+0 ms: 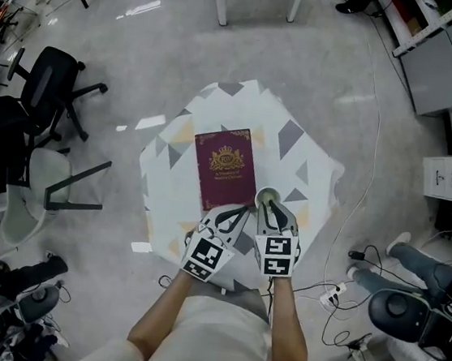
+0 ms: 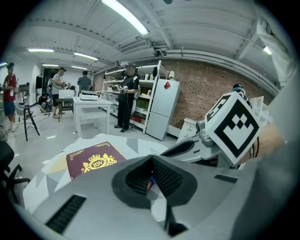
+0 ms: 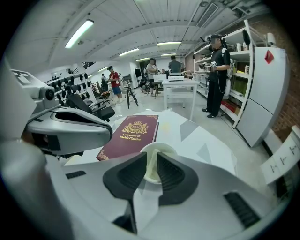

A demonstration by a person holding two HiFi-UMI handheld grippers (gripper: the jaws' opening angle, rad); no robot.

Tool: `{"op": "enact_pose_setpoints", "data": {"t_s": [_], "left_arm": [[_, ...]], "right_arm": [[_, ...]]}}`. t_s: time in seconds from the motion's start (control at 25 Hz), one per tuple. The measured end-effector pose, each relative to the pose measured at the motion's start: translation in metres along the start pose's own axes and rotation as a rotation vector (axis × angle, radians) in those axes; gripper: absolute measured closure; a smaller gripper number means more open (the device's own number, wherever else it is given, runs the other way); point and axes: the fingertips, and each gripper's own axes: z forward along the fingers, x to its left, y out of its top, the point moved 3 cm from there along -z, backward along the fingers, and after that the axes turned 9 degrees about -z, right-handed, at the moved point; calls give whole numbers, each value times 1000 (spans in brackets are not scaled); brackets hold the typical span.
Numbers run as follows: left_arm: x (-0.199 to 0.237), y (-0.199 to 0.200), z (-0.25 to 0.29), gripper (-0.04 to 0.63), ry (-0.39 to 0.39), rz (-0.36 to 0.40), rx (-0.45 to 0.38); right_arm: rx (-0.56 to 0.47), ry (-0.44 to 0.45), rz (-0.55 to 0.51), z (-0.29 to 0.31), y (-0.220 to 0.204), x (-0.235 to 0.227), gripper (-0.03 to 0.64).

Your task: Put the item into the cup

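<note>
On the patterned table [image 1: 310,157], the maroon book [image 1: 224,167] lies left of centre in my head view. At its lower right corner my left gripper [image 1: 243,212] has its jaws all but closed, pinching a small red-and-blue item [image 2: 150,184]. Just right stands the cup [image 1: 266,196]. My right gripper [image 1: 269,212] is partly open, the cup's near rim loose between its pads.

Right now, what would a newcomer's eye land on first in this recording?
The maroon book with its gold crest draws the eye first, lying flat in the middle of the white, triangle-patterned table. Next comes the pale cup standing by the book's near right corner. The right tool is at the cup with its jaws apart, and the left tool is close beside it.
</note>
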Motion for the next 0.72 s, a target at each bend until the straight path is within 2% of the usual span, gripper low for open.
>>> {"op": "enact_pose_setpoints", "data": {"t_s": [0.2, 0.44, 0.72], "left_arm": [[-2, 6, -10, 583, 4, 13, -20], [-7, 13, -23, 583, 5, 28, -40], [-9, 16, -33, 583, 14, 33, -55]], "right_arm": [[-17, 0, -16, -6, 4, 3, 530], [77, 28, -99, -1, -11, 10, 479], [115, 28, -131, -7, -11, 9, 479]]}}
